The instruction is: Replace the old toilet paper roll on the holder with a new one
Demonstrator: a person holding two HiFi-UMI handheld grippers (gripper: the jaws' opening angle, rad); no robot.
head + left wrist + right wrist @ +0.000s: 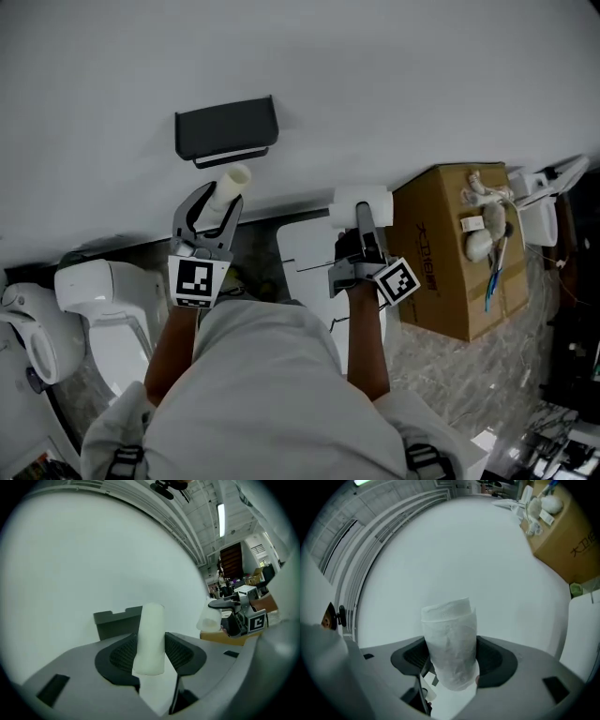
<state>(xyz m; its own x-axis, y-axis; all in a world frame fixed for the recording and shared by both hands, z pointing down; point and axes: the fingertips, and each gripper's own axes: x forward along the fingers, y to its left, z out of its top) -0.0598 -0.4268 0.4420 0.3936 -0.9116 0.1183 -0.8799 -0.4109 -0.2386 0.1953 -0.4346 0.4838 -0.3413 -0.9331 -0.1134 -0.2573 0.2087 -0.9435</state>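
Only readable print: dark Chinese characters on the side of the cardboard box (441, 253), starting "大卫", rest illegible. Cubes on left gripper (217, 202) and right gripper (364, 216): black-and-white square markers, no letters.

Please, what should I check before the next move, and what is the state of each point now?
1. Left tongs shut on the thin smooth white tube: ok.
2. Right tongs shut on the white soft paper roll: ok.
3. Tube clear of the dark grey wall holder: cannot tell; its end is close below the holder.
4. Space under the holder free for the roll: not ok; the left tongs and tube are there.
5. Holder empty: cannot tell; its underside is hidden.
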